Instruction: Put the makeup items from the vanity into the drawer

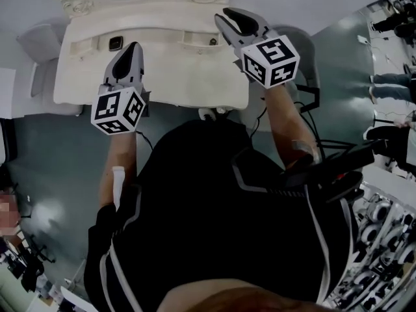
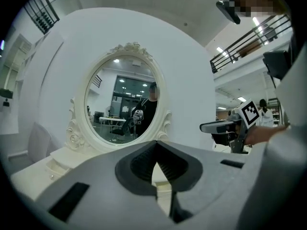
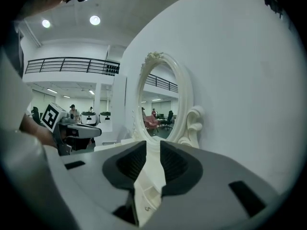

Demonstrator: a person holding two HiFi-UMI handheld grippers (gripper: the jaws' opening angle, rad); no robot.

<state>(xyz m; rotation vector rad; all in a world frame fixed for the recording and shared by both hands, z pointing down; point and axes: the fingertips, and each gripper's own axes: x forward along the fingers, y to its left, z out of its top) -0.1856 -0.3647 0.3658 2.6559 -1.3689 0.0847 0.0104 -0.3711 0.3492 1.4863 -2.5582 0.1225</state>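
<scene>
The white vanity (image 1: pixel 156 83) lies below both grippers, its oval mirror (image 2: pixel 122 99) with a carved cream frame at the back. A small dark square item (image 1: pixel 116 43) sits on the vanity's raised back shelf; I cannot tell what it is. No other makeup item shows. My left gripper (image 1: pixel 134 46) hovers over the vanity's left half, jaws closed tip to tip with nothing between them (image 2: pixel 156 143). My right gripper (image 1: pixel 229 13) is held higher over the right half. Its jaws (image 3: pixel 153 145) stand apart, with only the vanity top seen through the gap.
Low drawer fronts (image 1: pixel 195 39) run along the shelf under the mirror (image 3: pixel 160 104). A grey seat (image 1: pixel 39 41) stands at the vanity's left and a dark chair (image 1: pixel 302 51) at its right. The person's black-clad body fills the foreground. Racks of equipment (image 1: pixel 383 239) stand at the right.
</scene>
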